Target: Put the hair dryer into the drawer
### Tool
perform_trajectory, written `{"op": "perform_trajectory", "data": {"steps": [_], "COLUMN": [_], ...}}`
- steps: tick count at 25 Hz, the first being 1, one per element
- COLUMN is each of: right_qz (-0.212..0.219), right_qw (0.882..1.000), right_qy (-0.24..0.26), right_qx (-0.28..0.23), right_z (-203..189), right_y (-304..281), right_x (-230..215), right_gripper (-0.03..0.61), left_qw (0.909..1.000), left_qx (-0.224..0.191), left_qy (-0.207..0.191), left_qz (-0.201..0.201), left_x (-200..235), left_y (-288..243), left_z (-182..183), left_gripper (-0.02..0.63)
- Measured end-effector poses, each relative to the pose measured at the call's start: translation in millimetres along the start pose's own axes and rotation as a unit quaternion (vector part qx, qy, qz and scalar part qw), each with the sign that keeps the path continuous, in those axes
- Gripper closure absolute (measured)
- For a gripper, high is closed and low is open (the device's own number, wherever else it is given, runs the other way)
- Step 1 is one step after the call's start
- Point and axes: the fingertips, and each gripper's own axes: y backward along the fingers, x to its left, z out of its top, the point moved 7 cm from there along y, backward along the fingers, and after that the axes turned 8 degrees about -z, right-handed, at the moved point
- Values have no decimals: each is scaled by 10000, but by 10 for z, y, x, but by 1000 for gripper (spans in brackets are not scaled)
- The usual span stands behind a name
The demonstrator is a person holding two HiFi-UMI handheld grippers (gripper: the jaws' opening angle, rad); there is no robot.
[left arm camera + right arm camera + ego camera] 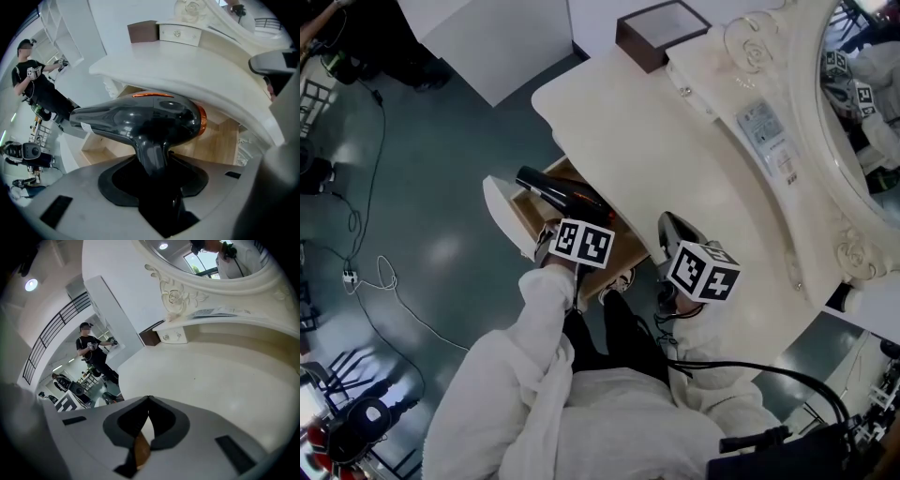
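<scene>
Pinching the hair dryer (140, 119) by its handle, the left claw (154, 161) holds it over the open drawer (213, 140) beneath the counter (211, 376); setting down and release seem left. The right claw (147, 401), pressed together and empty, hovers above the counter.

In the head view, the counter (675, 159) covers most of the drawer (528, 208), and the left tongs (572, 234) hide the handle of the hair dryer (551, 188). The mirror (872, 112) is cut off. The print on the label (766, 136) is too small to read.
</scene>
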Motion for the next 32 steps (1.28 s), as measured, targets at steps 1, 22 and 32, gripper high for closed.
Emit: {"op": "perform_trajectory", "data": {"steps": [1,22,32], "right_qz": [3,65,-25], "right_qw": [10000,9996,9990], "right_qy": [-4,-273,-432], "right_qx": [9,0,-55], "right_z": [-8,-111,-138], "right_y": [-5,-36,30], "right_x": [3,-63,-219], "right_gripper": [517,517,517], "left_qw": [9999,9955,9535], "left_qx": [38,427,-455], "left_qy": [-108,622,2535], "left_qz": [59,-582,-1564], "left_x": [-32,-317,-424], "left_y": [-20,-236,-359], "left_z": [6,167,141], "left_gripper": [437,437,436]}}
